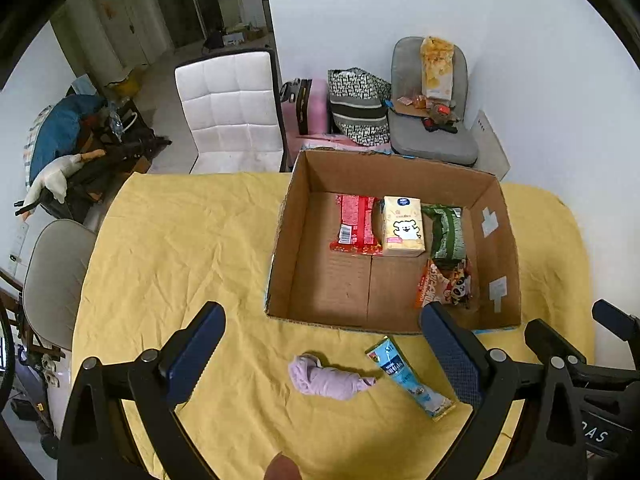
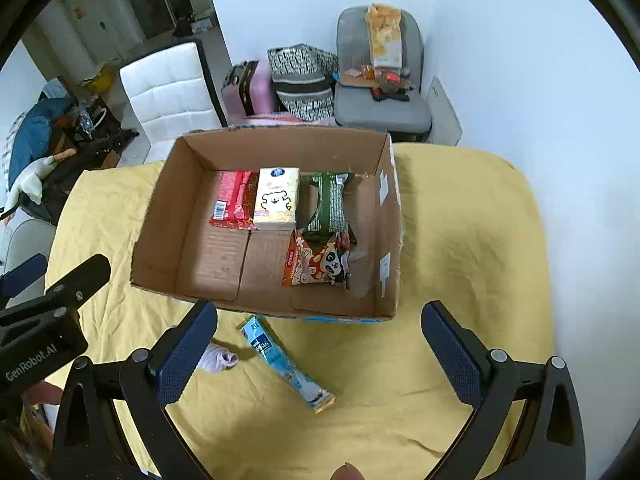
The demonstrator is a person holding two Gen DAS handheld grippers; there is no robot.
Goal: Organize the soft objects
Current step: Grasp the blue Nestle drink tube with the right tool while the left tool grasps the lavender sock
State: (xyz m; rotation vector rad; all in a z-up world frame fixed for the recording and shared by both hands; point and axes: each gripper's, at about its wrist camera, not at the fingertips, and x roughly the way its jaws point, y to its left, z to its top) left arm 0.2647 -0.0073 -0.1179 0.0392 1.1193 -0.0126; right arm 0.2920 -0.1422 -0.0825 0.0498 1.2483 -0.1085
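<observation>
while both the left gripper (image 1: 322, 354) and right gripper (image 2: 320, 344) hang wide open and empty, the box (image 2: 168, 216) at twelve o'clock holds a red packet (image 2: 232, 200), tissue pack (image 2: 276, 198), green packet (image 2: 328, 208) and panda snack (image 2: 320, 264); the sock (image 1: 326, 376) and blue packet (image 1: 410, 378) lie at six o'clock.

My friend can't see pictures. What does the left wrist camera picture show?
An open left gripper hovers over a yellow tablecloth, above a rolled lilac sock and a blue snack packet. Beyond them sits an open cardboard box holding a red packet, a tissue pack, a green packet and a panda snack bag.
</observation>
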